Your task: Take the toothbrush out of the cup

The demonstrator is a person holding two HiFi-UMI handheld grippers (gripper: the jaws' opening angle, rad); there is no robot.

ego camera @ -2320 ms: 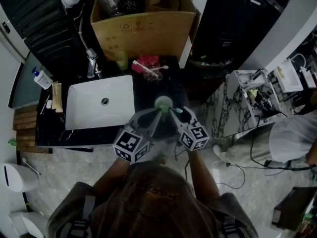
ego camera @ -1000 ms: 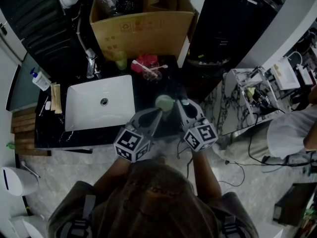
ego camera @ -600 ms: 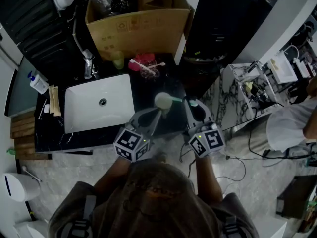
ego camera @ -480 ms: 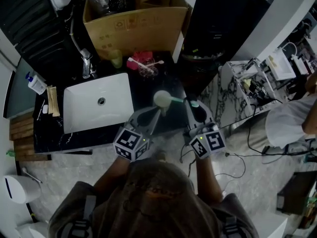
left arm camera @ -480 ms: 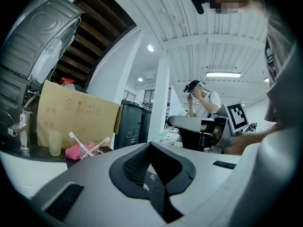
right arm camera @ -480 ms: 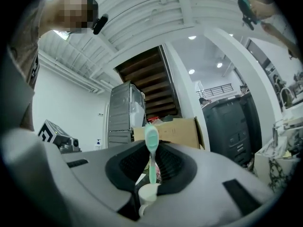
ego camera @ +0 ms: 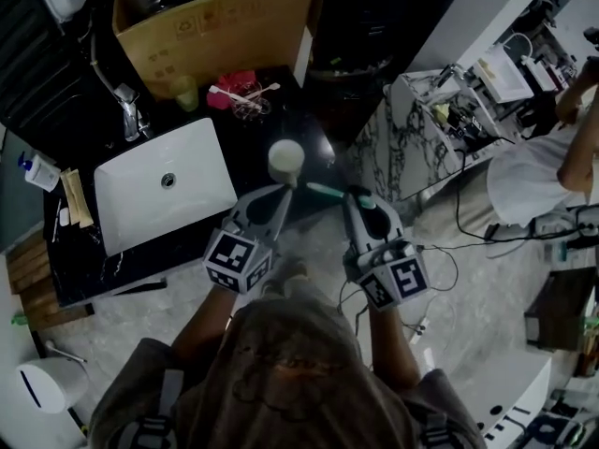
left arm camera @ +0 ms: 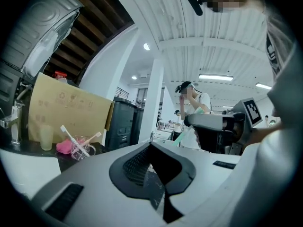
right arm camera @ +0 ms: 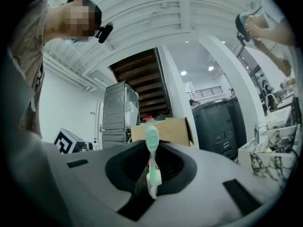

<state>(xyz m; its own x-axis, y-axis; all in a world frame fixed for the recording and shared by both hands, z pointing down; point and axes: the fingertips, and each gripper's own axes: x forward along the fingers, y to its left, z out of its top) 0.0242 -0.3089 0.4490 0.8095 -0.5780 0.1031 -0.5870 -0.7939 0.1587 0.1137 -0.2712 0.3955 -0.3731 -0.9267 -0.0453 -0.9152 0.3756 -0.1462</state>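
A pale cup (ego camera: 285,160) stands on the black counter (ego camera: 309,134) just past the tips of my left gripper (ego camera: 279,193). Whether that gripper touches the cup is hidden. In the left gripper view its jaws meet with nothing between them, and the cup does not show. My right gripper (ego camera: 358,197) is shut on a green toothbrush (ego camera: 325,192). The brush points left toward the cup, and its free end lies outside the cup, just right of it. In the right gripper view the toothbrush (right arm camera: 151,155) stands upright between the jaws.
A white sink (ego camera: 131,204) with a faucet (ego camera: 126,115) lies left of the cup. Behind are a cardboard box (ego camera: 220,26), a small green cup (ego camera: 184,92), and a glass (ego camera: 248,108) with toothbrushes. A marble table (ego camera: 412,129) and a person (ego camera: 562,148) are at the right.
My right gripper has drawn back to the right with the toothbrush, whose end has come out of the cup. The left gripper has stayed by the cup.
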